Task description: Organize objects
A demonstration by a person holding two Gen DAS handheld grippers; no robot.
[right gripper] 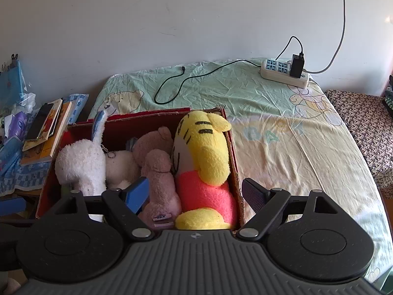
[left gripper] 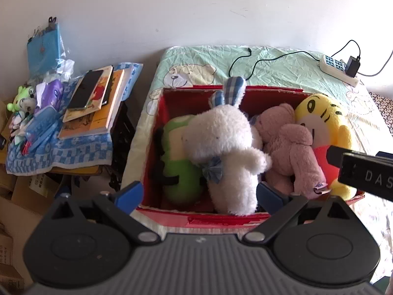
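A red cardboard box stands on the bed, packed with plush toys. From left to right they are a green plush, a white rabbit, a pink bear and a yellow tiger. My left gripper hovers open over the box's near edge, with the rabbit's body lying below between its fingers. My right gripper is open above the tiger and the bear at the box's right end. Its body shows in the left wrist view.
The bed sheet stretches right of the box. A power strip and a black cable lie near the wall. Left of the bed are stacked books with a phone, a small green toy and clutter.
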